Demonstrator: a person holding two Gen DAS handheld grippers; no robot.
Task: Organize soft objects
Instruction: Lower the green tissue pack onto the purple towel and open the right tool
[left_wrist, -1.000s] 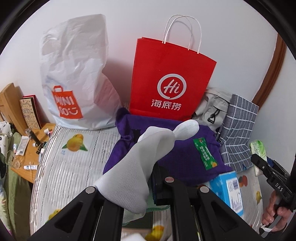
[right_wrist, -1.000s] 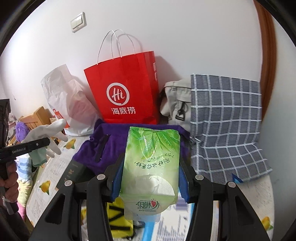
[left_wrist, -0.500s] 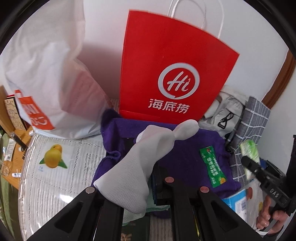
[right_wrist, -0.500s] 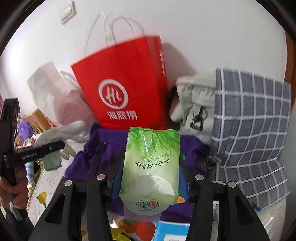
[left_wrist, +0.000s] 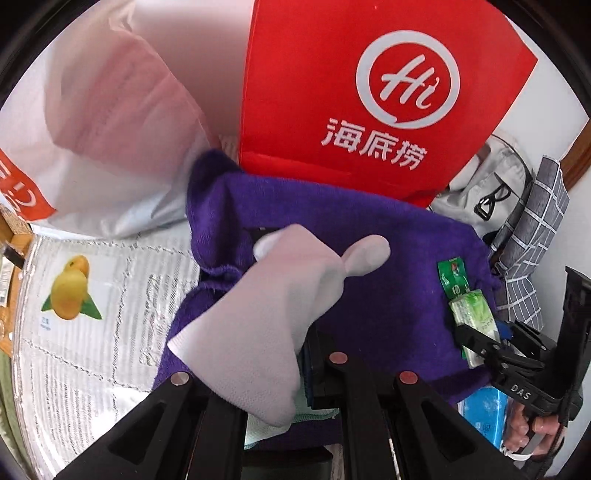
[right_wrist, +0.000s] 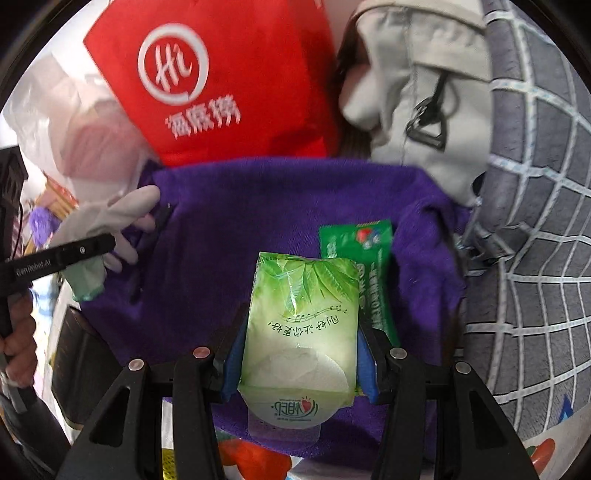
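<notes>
Two claws over purple towel. Left claw clamped on white glove, long axis running away from claw, fingertips toward red bag. Right claw clamped on green tissue pack, lengthwise along the claw.

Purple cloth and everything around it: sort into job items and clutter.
In the job:
white glove, in left gripper
green tissue pack, in right gripper
purple cloth

Lying about:
red paper bag
white plastic bag
green sachet
checked bag
</notes>
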